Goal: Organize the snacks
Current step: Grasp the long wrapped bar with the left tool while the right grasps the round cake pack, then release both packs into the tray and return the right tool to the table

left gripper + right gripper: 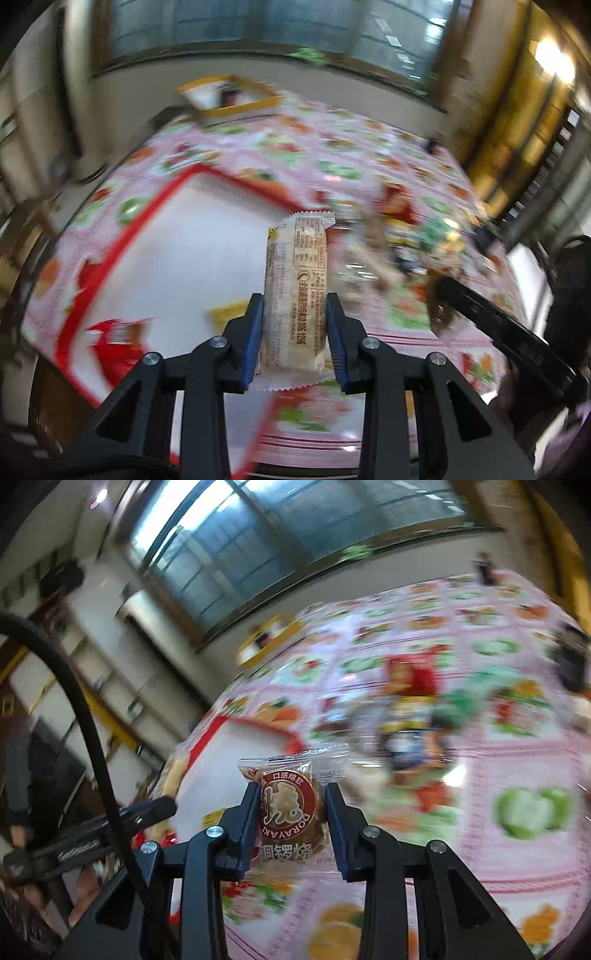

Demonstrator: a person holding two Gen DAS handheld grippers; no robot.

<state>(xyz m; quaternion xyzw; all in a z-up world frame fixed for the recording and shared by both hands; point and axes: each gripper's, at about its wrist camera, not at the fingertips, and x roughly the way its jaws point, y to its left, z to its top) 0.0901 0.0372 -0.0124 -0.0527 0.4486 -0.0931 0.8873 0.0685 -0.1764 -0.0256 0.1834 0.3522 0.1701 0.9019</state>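
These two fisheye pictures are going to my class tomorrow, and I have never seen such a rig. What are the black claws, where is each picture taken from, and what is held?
No robot here: a person carries a two-fingered claw in each hand, with a camera on each looking along the fingers. The left claw grips a long pale snack bar. The right claw grips a round wrapped dorayaki cake. Below lies a fruit-patterned tablecloth with a red-rimmed white tray, a blurred pile of snacks and a yellow-rimmed box farther back.
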